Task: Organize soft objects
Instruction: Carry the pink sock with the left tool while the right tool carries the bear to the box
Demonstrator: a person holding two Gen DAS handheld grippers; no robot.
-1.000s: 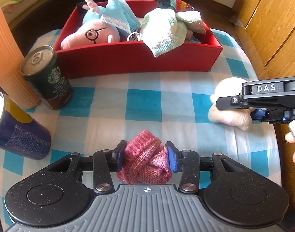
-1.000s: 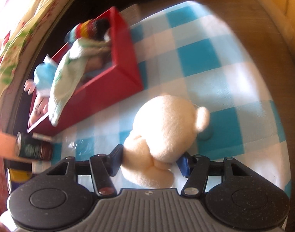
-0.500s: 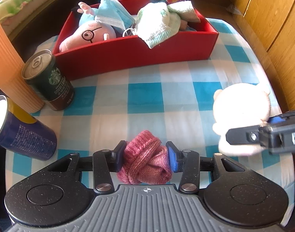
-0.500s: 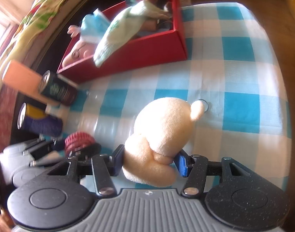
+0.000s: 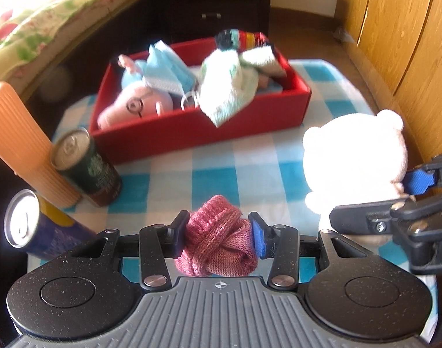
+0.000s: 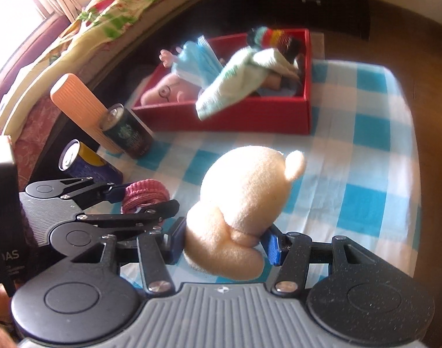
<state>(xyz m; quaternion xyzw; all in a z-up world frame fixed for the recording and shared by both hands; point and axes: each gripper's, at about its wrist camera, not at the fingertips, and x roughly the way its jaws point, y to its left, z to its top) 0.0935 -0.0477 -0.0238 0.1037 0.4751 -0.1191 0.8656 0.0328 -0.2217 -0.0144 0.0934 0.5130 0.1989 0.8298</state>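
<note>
Both tools loaded: left gripper (image 5: 218, 236) pinches the pink knit bundle (image 5: 218, 240), right gripper (image 6: 225, 245) clamps the cream plush bear (image 6: 244, 203) low on its body, both lifted over the near part of the checked cloth (image 5: 215, 156). Red box (image 5: 197, 124) sits at the far end, already heaped w/ soft stuff.

Risks: bear's head-heavy, could swing or slip out; box is crowded, so a drop may roll off the towel (image 5: 226, 92). The two tools are v. close and could knock together. Cans (image 5: 87, 168) at left might topple.

Box's far side is blurred and its floor is hidden.
</note>
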